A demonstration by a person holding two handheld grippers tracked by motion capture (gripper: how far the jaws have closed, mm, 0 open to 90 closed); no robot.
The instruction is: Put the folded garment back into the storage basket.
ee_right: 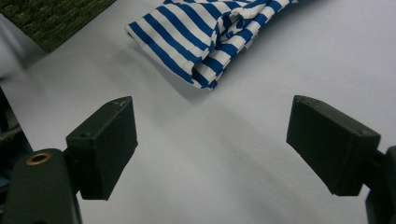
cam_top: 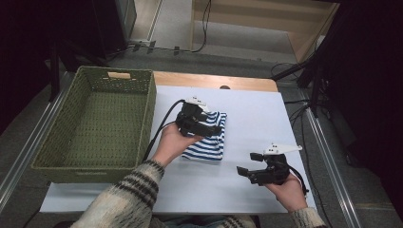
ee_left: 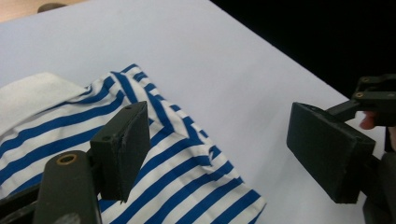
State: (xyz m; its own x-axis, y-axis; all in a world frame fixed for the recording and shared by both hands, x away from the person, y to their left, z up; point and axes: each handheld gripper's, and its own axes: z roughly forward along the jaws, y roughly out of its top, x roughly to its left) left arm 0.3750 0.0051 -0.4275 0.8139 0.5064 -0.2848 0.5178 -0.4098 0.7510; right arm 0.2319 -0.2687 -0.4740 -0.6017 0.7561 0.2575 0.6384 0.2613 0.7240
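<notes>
Our left gripper [cam_top: 216, 129] hovers spread over the folded striped cloth [cam_top: 209, 147]; our right gripper [cam_top: 248, 164], at its four o'clock, gapes empty. We judge the cloth soft, light and floppy, so we should pinch its thick folded edge.

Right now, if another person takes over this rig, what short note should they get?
Left gripper: open, over the folded striped cloth, not gripping it.
Right gripper: open, above bare white table cover to the right of the cloth.
Green woven basket: at the left, nothing in it.
Done: the cloth lies folded on the cover.
Left: probably grip the cloth and put it into the basket.
</notes>
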